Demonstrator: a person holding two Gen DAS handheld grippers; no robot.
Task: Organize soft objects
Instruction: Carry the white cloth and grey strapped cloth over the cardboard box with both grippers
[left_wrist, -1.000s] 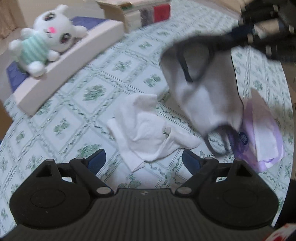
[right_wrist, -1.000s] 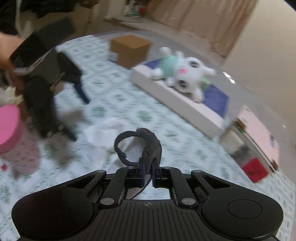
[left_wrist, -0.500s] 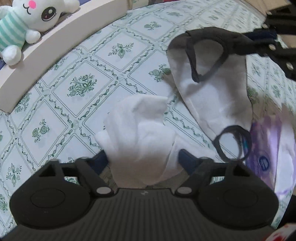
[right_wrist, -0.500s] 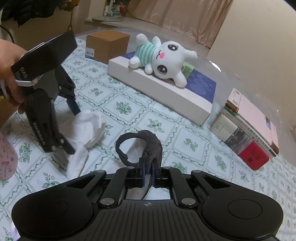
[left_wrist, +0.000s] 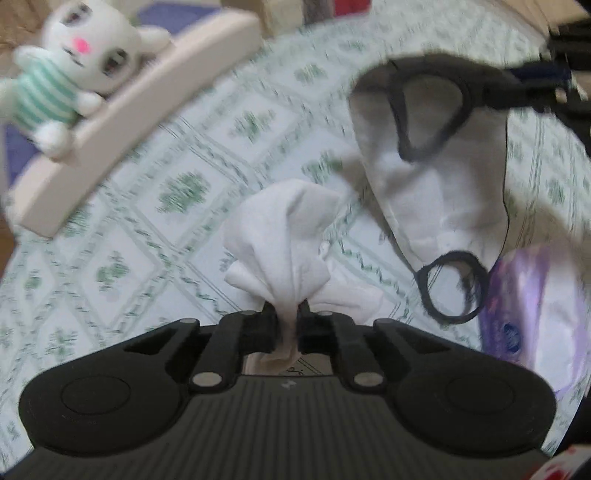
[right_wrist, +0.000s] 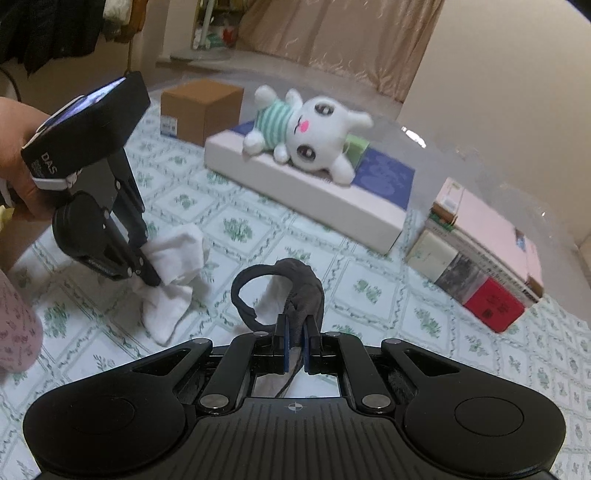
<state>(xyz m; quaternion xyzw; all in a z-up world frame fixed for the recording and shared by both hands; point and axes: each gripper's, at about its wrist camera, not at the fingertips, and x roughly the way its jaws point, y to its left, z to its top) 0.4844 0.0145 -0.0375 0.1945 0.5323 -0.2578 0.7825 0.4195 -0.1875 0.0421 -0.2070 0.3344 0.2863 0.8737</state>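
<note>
The left gripper (left_wrist: 287, 317) has just been closing and is now clenched on a bunched fold of the white cloth (left_wrist: 284, 236), which fans out forward of the jaws, its free end trailing onto the green-patterned tablecloth (left_wrist: 122, 236). The right gripper (right_wrist: 295, 345) is clamped on the dark edge of the face mask (right_wrist: 295, 288). In the left wrist view the mask hangs to the right of the cloth, long axis near vertical, pale lining and both ear loops showing. Judgement: each hand has its own item, so the coming move depends on lifting each clear without tangling. The right wrist view alone shows the left gripper from outside, the person's hand (right_wrist: 14, 162), the plush rabbit (right_wrist: 314, 136) on the white box (right_wrist: 306, 199), the cardboard box (right_wrist: 199, 107) and stacked books (right_wrist: 480, 258). The left view alone shows a purple packet (left_wrist: 535, 295) beneath the mask.
</note>
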